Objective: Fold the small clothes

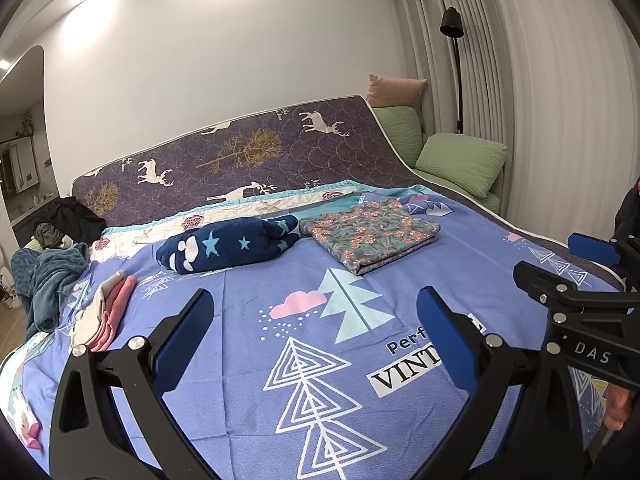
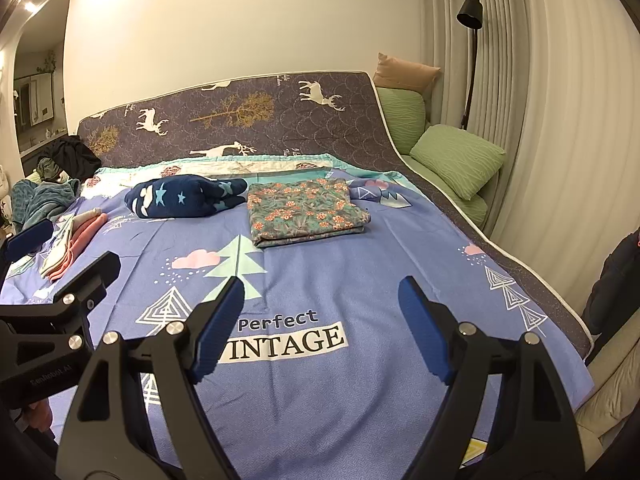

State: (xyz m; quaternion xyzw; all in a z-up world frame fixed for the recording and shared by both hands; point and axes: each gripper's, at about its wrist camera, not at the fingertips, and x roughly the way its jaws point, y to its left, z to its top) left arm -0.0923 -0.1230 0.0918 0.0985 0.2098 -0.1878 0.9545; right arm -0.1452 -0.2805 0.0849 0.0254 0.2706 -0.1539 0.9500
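**Both grippers idle over the bed, nothing picked up yet**

Left gripper [image 1: 316, 320] spread wide and empty, hovering above the blue printed sheet [image 1: 248, 360]. Right gripper [image 2: 322, 312] likewise released, jaws far apart with only the "Perfect VINTAGE" lettering [image 2: 286, 340] showing between them. Nothing pinched on either side.

Likely step in hand: choosing and fetching the next small garment. Small pink and cream clothes [image 1: 105, 312] stacked near the left edge of the bed, well apart from both grippers; whether already folded or waiting is hard to tell, though the edges look roughly squared. Best reached with the left gripper, coming in low and flat along the sheet, taking one layer by a corner rather than biting the whole stack. Then out to the open middle of the sheet, spread flat, both grippers on opposite corners before any fold. Care needed not to catch the sheet itself along with the garment.

Around: floral folded cloth [image 2: 304, 206] lying neat toward the head of the bed, just beside a rolled navy star blanket [image 2: 186, 196]. Teal blanket [image 1: 44, 280] and dark clothes [image 1: 76, 216] heaped at the far left corner. Green cushions [image 2: 456, 156], a black floor lamp [image 2: 470, 12] and curtains on the right. Middle of the sheet free for working; the blanket and floral cloth limit room only farther up.
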